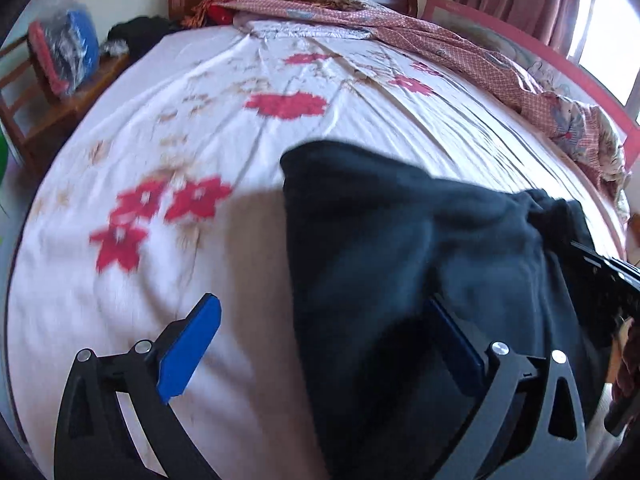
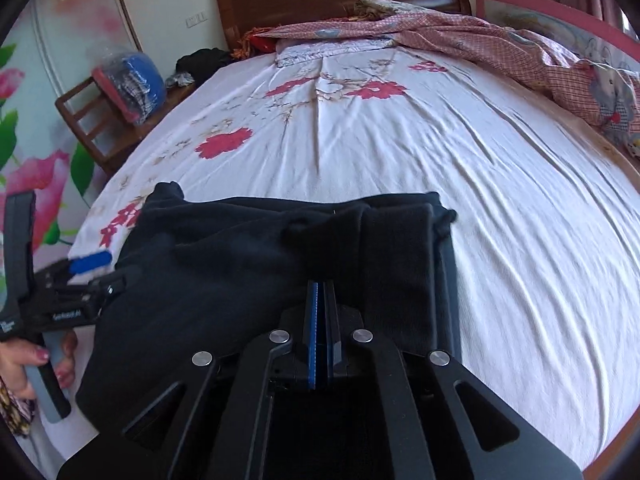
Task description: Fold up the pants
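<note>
Left gripper (image 1: 320,344) is seen with jaws spread wide, nothing clamped. Its left blue pad (image 1: 188,350) hangs over bare sheet; the right pad (image 1: 456,344) sits over or against the dark cloth, contact cannot be told. The black pants (image 2: 248,264) lie bunched near the front edge of the bed (image 2: 500,208), partly folded, with layers stacked toward the right side and a loose lump at the left end. The right gripper (image 2: 320,320) is shut tight on the pants, a fold of fabric pinched between the blue pads near the pile's near edge.

Risks, judged from this frame:
- Left side is unheld. If the right gripper pulls or lifts alone, the left lump is likely to drag and the stacked layers may slide apart, leaving a skewed fold.
- The left jaws straddle the pants edge; if closed here, only one layer or bed sheet (image 1: 240,128) along with cloth could be caught, so the sheet would be lifted too.
- The fabric looks thick and soft; a thin pinch on the right could slip out under tension.
- The pile lies close to the front edge of the bed, so a pull toward the holder could tip part of it over the edge.
- Both views are motion-blurred, so exact layer edges cannot be confirmed.
</note>
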`<move>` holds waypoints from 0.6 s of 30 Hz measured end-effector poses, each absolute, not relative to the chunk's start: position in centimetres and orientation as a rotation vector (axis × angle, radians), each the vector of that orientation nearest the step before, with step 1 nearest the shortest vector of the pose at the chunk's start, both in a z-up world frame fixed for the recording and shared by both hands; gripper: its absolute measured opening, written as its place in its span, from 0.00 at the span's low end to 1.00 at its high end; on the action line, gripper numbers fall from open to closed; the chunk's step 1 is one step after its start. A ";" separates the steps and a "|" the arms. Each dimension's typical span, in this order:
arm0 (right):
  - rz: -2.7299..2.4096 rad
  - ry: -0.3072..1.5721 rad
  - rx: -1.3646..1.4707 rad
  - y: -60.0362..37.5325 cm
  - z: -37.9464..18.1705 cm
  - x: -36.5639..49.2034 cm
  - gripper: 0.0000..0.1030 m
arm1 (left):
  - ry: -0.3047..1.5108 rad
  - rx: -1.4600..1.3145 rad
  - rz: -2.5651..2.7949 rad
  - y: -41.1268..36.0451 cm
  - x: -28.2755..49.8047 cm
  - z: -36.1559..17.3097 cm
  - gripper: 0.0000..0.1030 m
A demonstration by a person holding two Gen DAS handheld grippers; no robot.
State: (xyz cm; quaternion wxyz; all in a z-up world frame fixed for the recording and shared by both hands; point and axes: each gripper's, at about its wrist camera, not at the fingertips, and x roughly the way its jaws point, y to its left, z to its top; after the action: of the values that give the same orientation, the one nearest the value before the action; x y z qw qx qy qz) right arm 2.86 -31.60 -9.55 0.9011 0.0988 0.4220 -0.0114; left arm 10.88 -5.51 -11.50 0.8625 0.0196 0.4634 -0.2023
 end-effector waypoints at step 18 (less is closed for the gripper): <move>-0.054 0.710 0.392 -36.1 -4.8 -3.8 0.79 | 1.005 -0.172 -0.632 -2.6 7.8 -9.5 0.98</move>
State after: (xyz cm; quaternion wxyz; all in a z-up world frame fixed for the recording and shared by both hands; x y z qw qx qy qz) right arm -3.79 -36.14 -4.81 0.9185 0.1908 0.3454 -0.0261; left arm 7.83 -2.61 -9.51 0.8254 -0.0809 0.4729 -0.2975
